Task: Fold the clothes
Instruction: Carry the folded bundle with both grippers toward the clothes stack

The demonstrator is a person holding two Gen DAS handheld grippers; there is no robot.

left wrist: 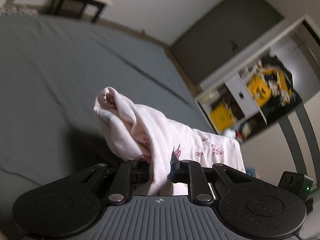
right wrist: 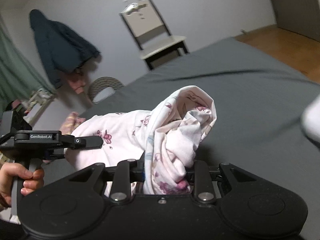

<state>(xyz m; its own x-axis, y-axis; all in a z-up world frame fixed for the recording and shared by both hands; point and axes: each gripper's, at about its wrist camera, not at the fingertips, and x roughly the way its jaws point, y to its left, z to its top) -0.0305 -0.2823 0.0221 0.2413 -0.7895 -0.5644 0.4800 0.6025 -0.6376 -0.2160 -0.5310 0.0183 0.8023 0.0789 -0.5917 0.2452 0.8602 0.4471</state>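
Observation:
A pale pink garment with purple flower print (left wrist: 152, 132) is lifted above the grey bed (left wrist: 50, 70). My left gripper (left wrist: 161, 170) is shut on a bunched edge of it, and the cloth stands up in a fold over the jaws. In the right wrist view the same garment (right wrist: 176, 136) is bunched between the jaws of my right gripper (right wrist: 166, 176), which is shut on it. The left gripper (right wrist: 80, 141) shows there from the side, held by a hand (right wrist: 24, 178), with the garment stretched between the two grippers.
A grey sheet covers the bed (right wrist: 250, 92). A chair (right wrist: 160, 40) stands by the far wall, near a dark jacket (right wrist: 60, 44) hanging up. A shelf with yellow items (left wrist: 260, 92) is at the right. White cloth (right wrist: 312, 120) lies at the bed's right edge.

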